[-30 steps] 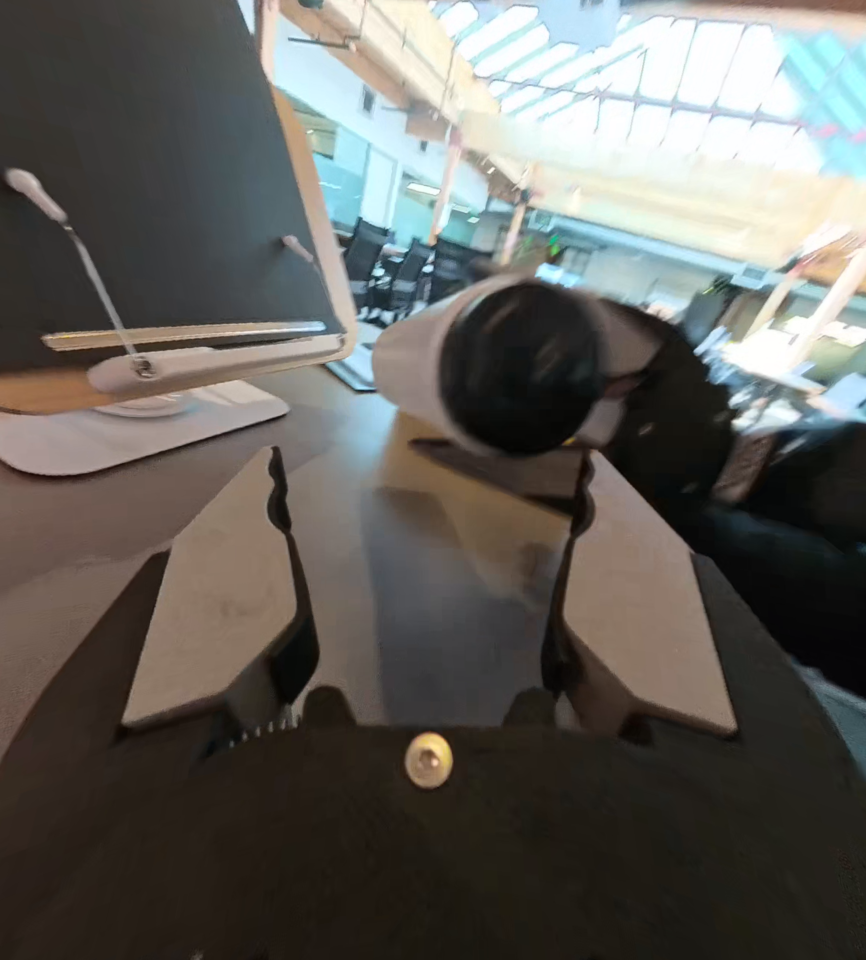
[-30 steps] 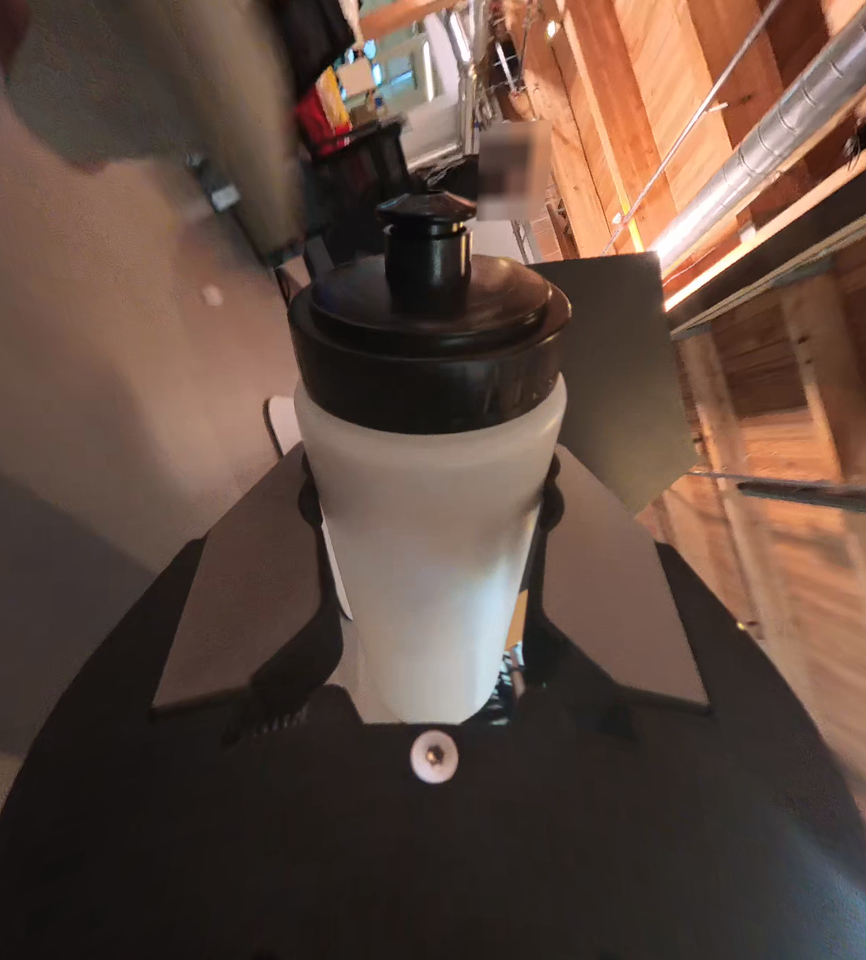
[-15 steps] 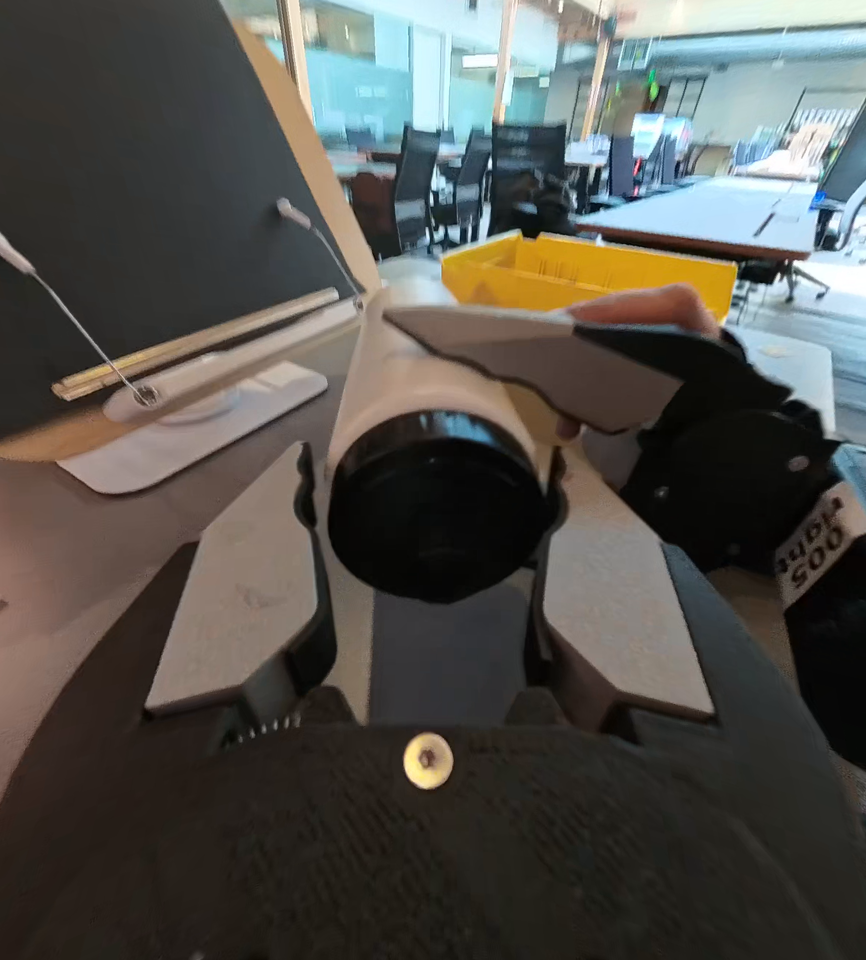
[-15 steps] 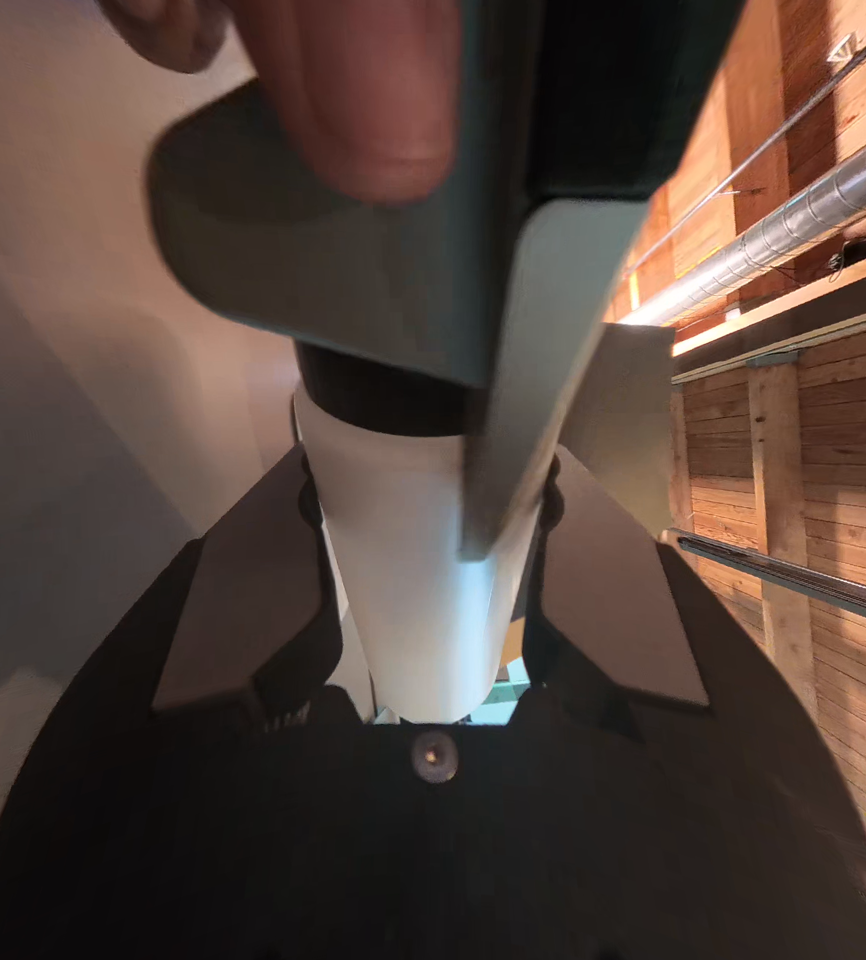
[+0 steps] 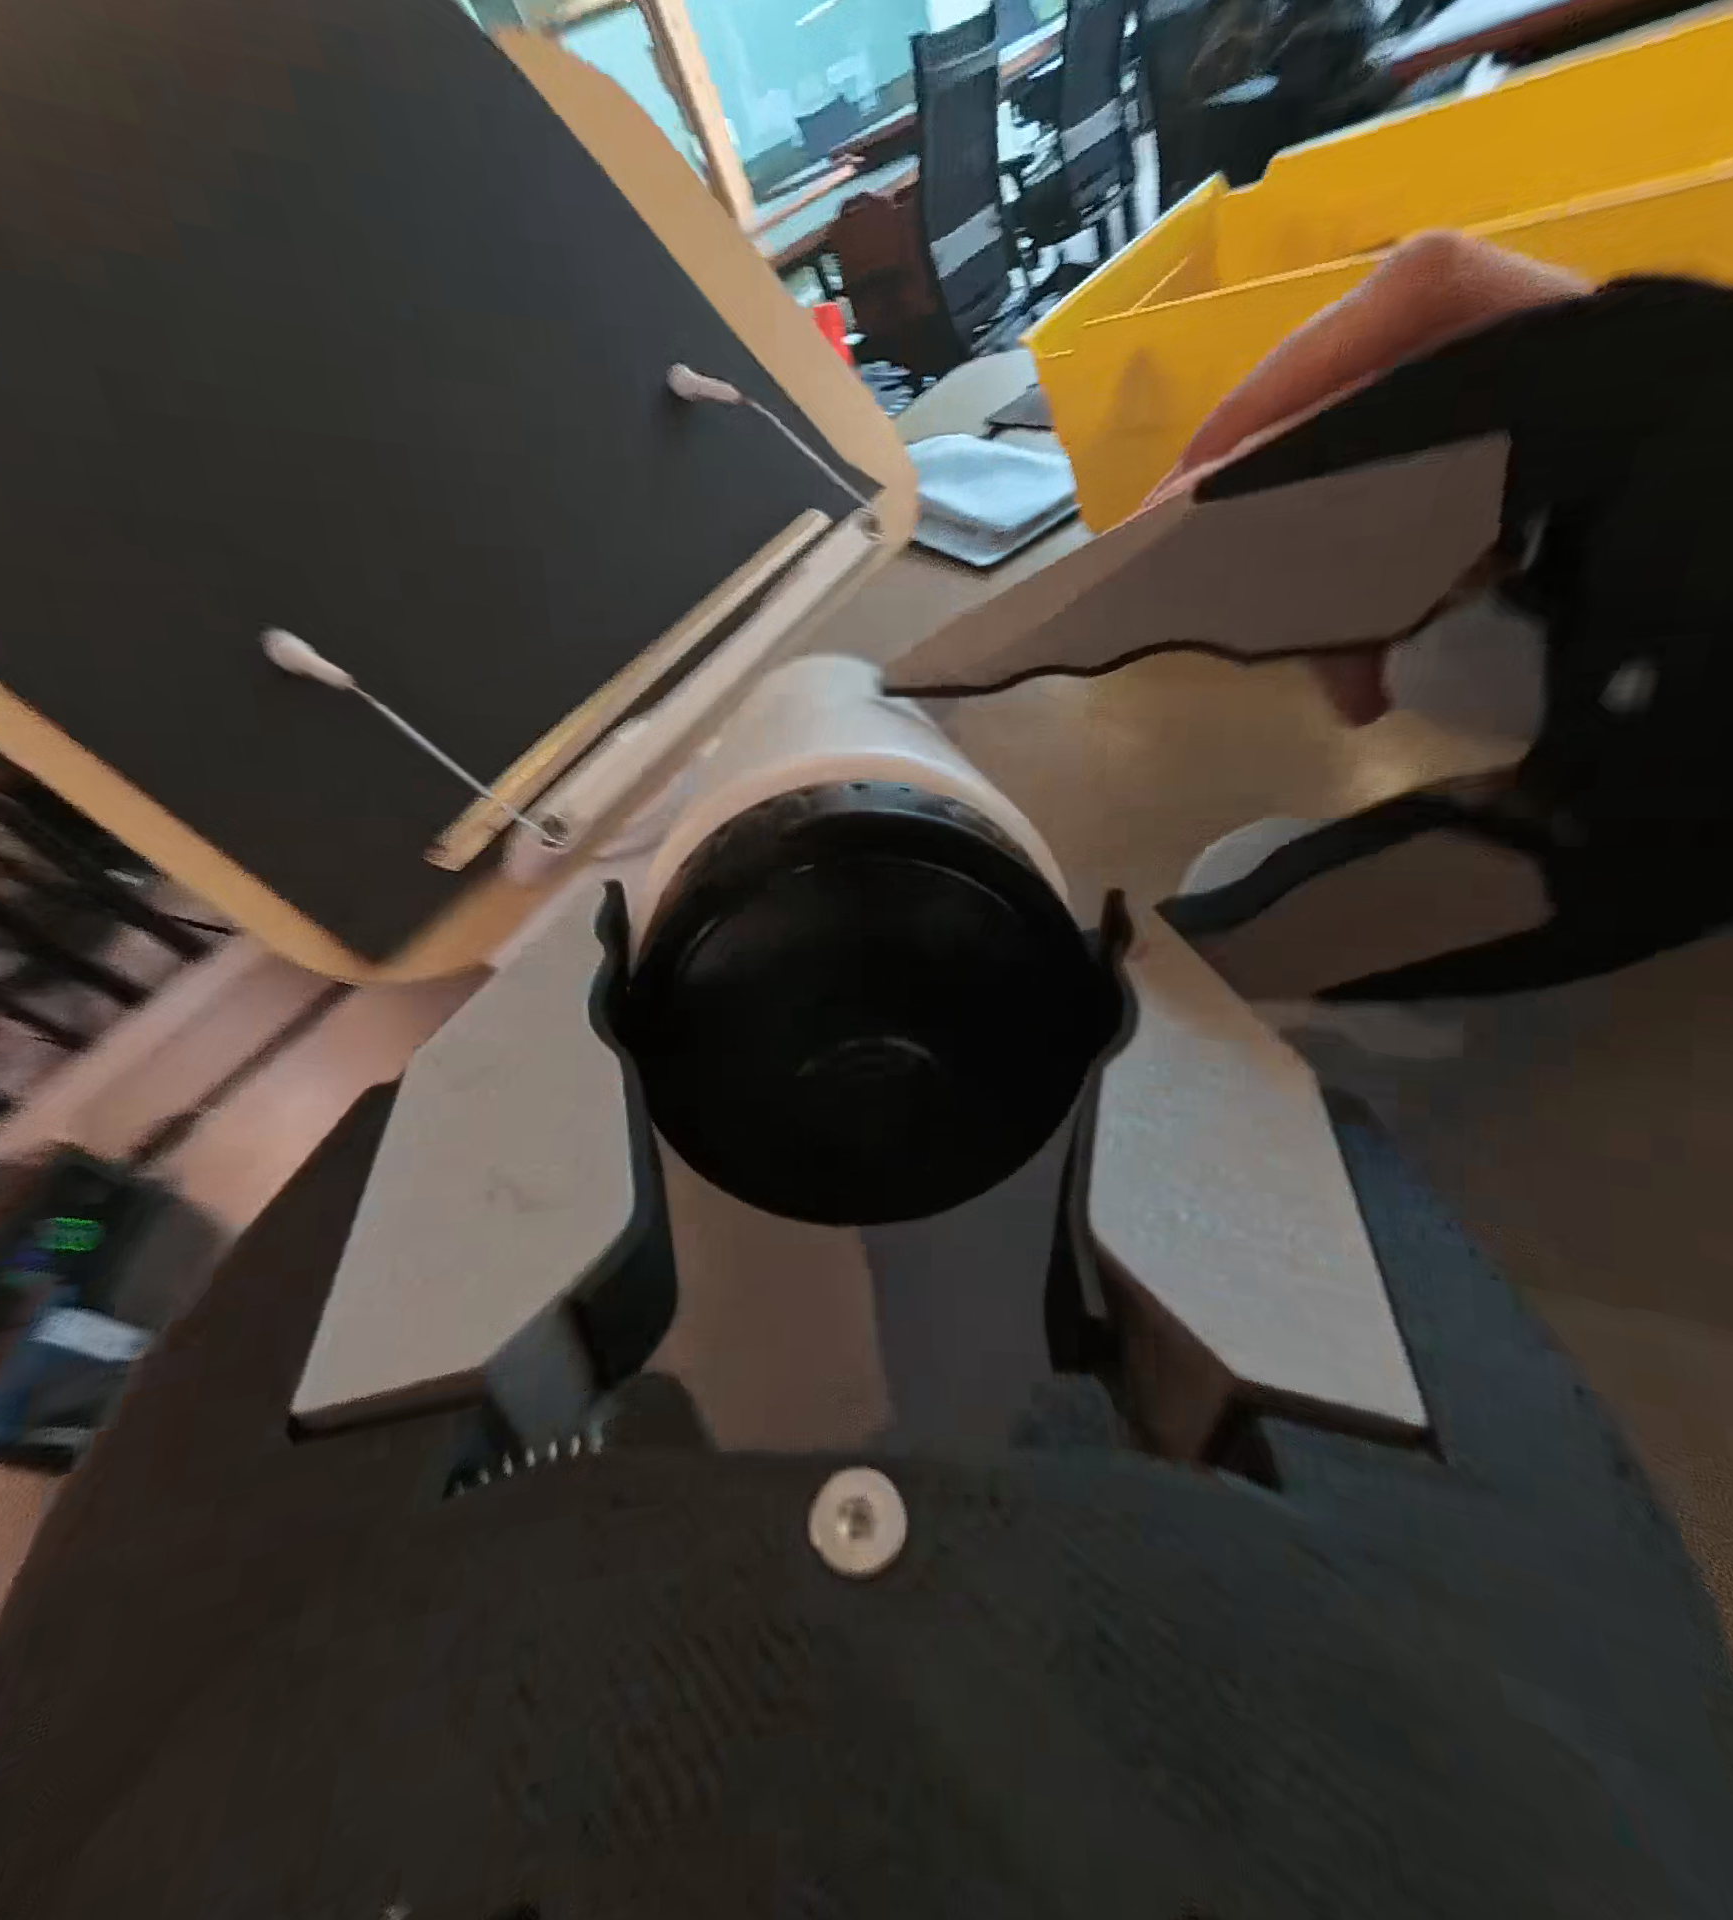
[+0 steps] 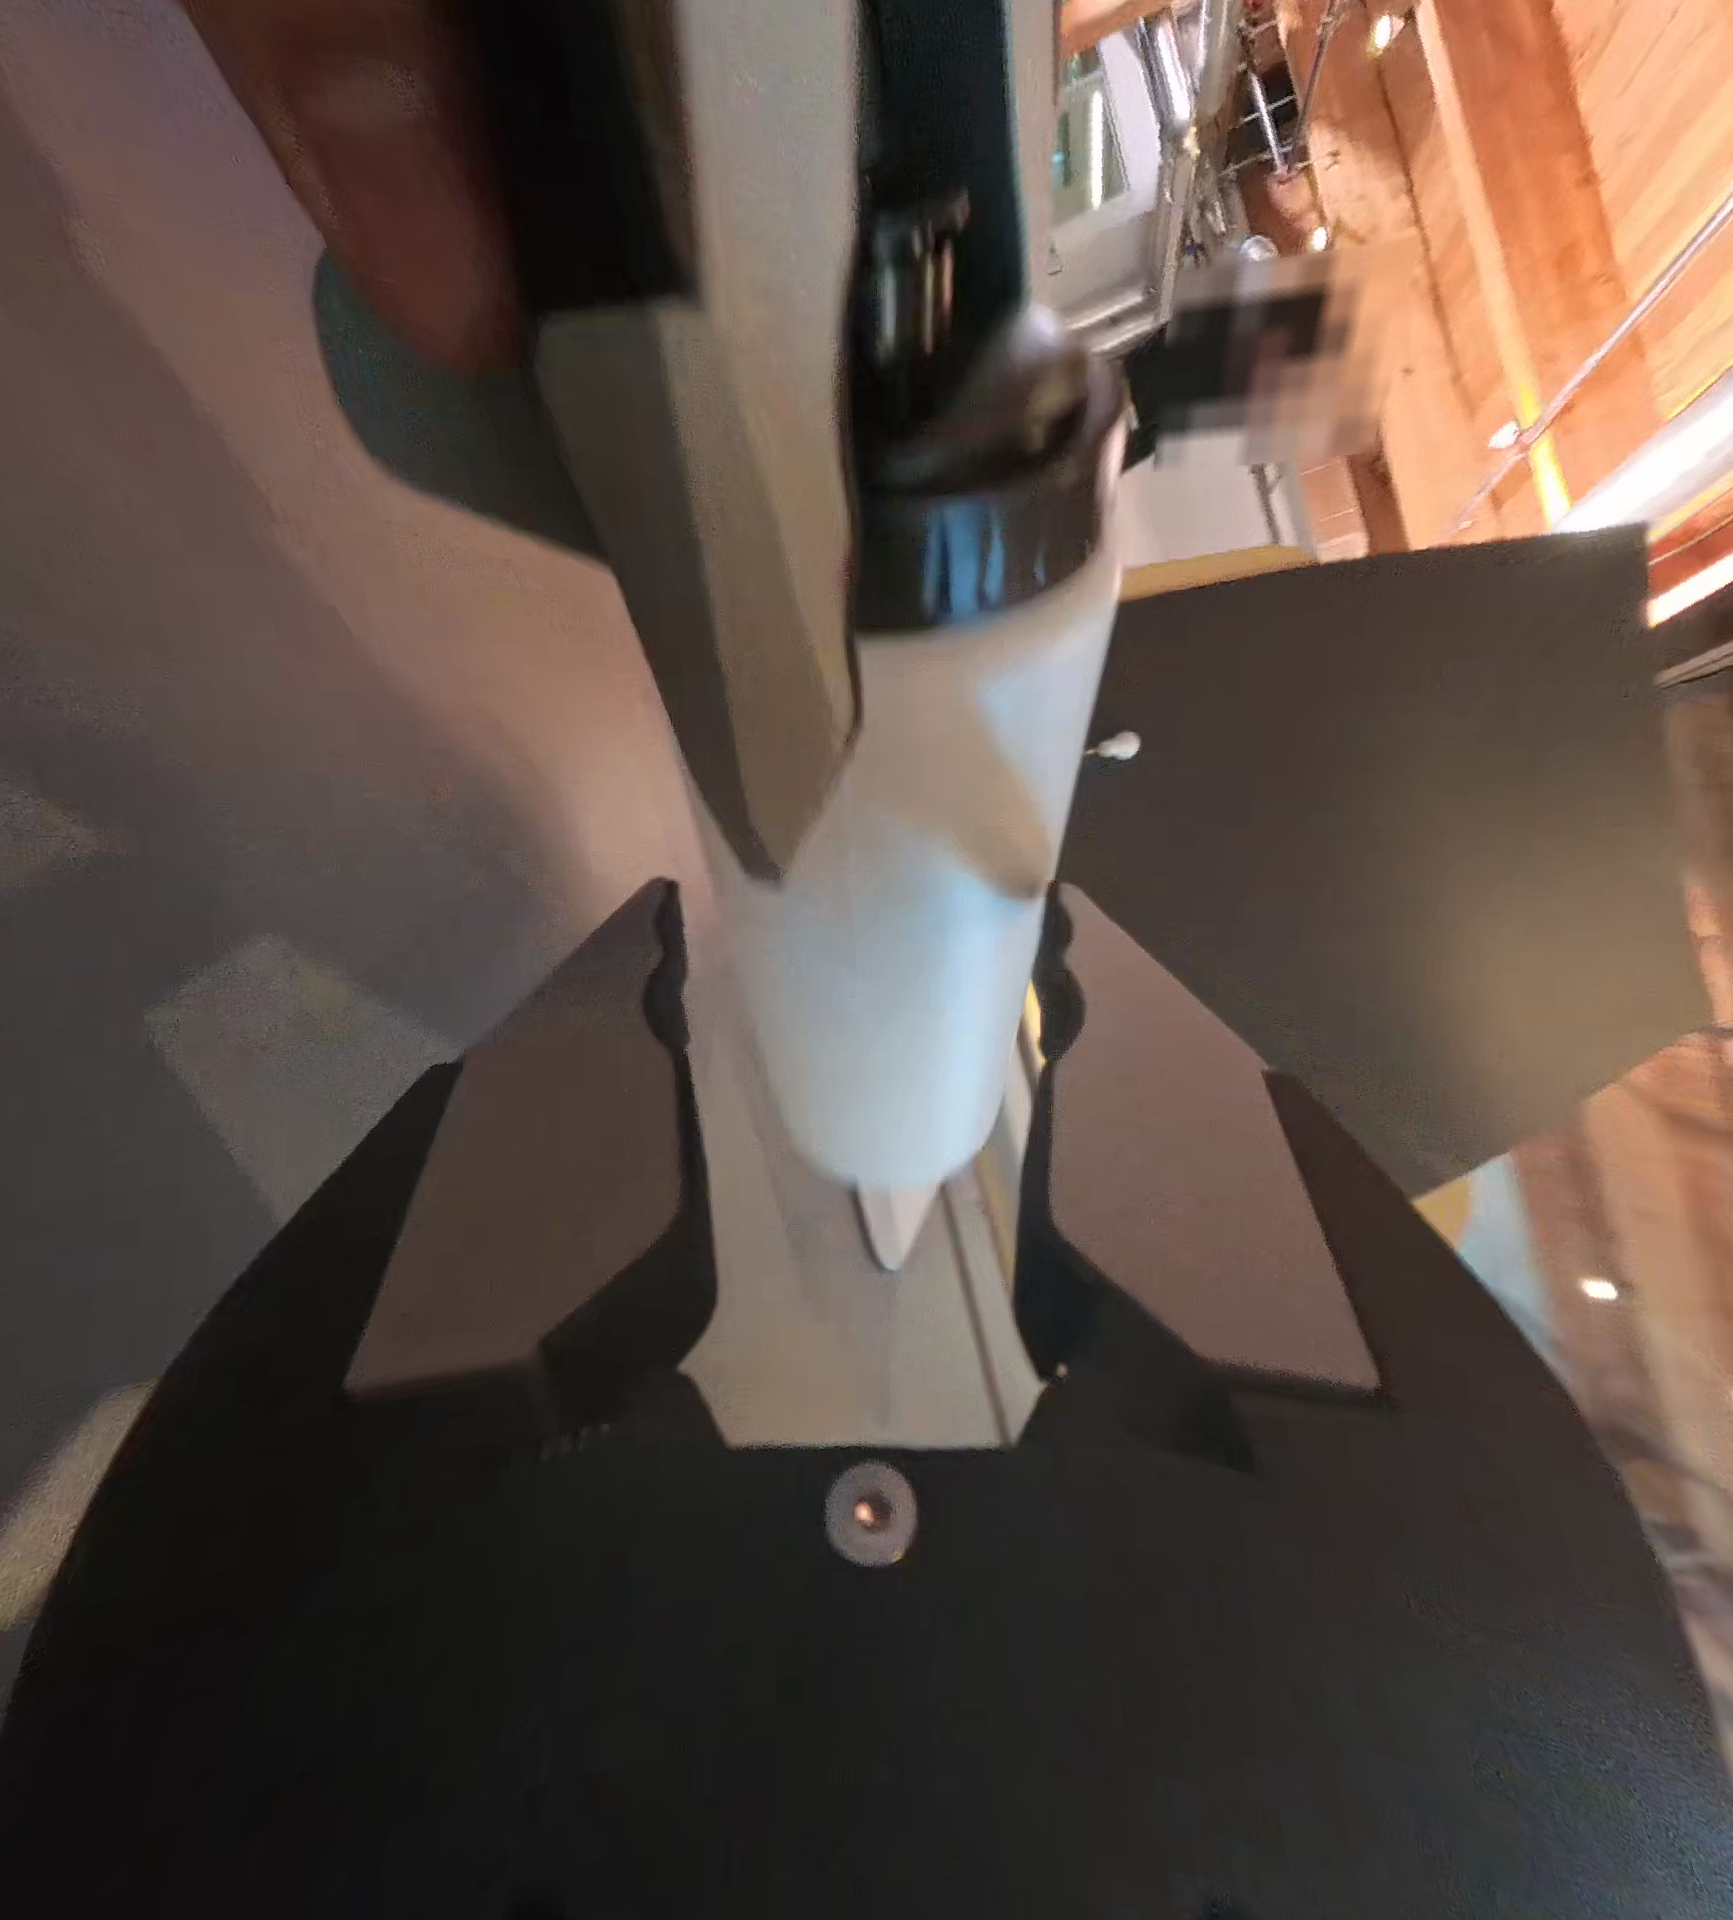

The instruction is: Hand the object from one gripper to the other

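The white squeeze bottle with its black cap hangs in the air above the bench, cap end pointing into the left tool, long axis running along that tool's fingers. The left tool is clamped on the cap. The right tool stands wide, its fingers apart from the bottle's base (release looks done). Behind stands a black board; a yellow bin lies beyond.
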Demonstrator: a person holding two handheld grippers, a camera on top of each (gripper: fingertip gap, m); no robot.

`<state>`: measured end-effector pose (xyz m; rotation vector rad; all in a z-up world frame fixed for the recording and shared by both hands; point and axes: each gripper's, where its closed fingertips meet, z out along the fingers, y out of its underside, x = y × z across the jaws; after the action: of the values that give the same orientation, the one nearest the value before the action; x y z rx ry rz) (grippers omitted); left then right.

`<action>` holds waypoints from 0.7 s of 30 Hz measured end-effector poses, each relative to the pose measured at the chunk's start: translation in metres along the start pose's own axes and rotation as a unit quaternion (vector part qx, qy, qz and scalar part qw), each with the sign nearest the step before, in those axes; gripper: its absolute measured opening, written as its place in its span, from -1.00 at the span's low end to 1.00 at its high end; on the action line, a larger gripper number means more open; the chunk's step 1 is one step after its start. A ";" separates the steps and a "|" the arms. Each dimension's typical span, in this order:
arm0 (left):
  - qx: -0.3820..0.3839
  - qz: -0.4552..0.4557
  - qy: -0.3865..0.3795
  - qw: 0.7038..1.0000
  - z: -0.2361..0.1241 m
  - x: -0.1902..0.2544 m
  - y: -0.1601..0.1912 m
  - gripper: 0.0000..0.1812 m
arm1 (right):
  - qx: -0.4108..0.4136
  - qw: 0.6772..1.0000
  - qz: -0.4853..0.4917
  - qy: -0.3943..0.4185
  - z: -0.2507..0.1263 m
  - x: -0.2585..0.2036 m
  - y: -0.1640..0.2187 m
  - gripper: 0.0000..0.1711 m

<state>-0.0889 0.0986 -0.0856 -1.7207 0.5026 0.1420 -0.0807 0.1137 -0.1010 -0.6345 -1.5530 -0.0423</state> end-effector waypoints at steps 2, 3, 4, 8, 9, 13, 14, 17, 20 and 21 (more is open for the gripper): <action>0.002 0.091 -0.032 0.995 -0.010 -0.010 -0.009 -0.02 | 0.016 0.998 0.065 -0.021 -0.005 0.003 0.007 -0.29; 0.006 0.139 -0.040 0.990 -0.015 -0.009 -0.014 -0.02 | 0.026 0.993 0.112 -0.038 -0.007 0.003 0.010 -0.28; 0.000 0.194 -0.056 0.979 -0.018 -0.010 -0.018 -0.03 | 0.037 0.983 0.168 -0.066 -0.009 0.001 0.013 -0.28; -0.031 0.340 -0.081 0.936 -0.029 -0.005 -0.019 -0.03 | 0.090 0.900 0.382 -0.189 -0.018 0.003 0.007 -0.20; -0.024 0.352 -0.084 0.932 -0.034 -0.003 -0.021 -0.03 | 0.109 0.868 0.433 -0.216 -0.021 0.006 0.001 -0.17; -0.015 0.461 -0.119 0.879 -0.050 0.003 -0.028 -0.03 | 0.178 0.729 0.570 -0.334 -0.040 0.011 -0.022 -0.11; -0.015 0.489 -0.118 0.864 -0.052 0.008 -0.028 -0.03 | 0.186 0.694 0.591 -0.366 -0.044 0.010 -0.027 -0.12; -0.006 0.565 -0.101 0.819 -0.057 0.029 -0.029 -0.03 | 0.196 0.613 0.626 -0.440 -0.052 0.002 -0.038 -0.12; 0.025 0.624 -0.092 0.775 -0.066 0.053 -0.035 -0.03 | 0.206 0.552 0.644 -0.488 -0.058 -0.001 -0.048 -0.07; 0.037 0.638 -0.090 0.764 -0.069 0.060 -0.038 -0.03 | 0.214 0.529 0.651 -0.500 -0.060 0.001 -0.051 -0.04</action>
<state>-0.0317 0.0226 -0.0586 -0.9855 1.4392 1.2270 -0.0469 0.0472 -0.0763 -1.3857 -1.5515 2.1317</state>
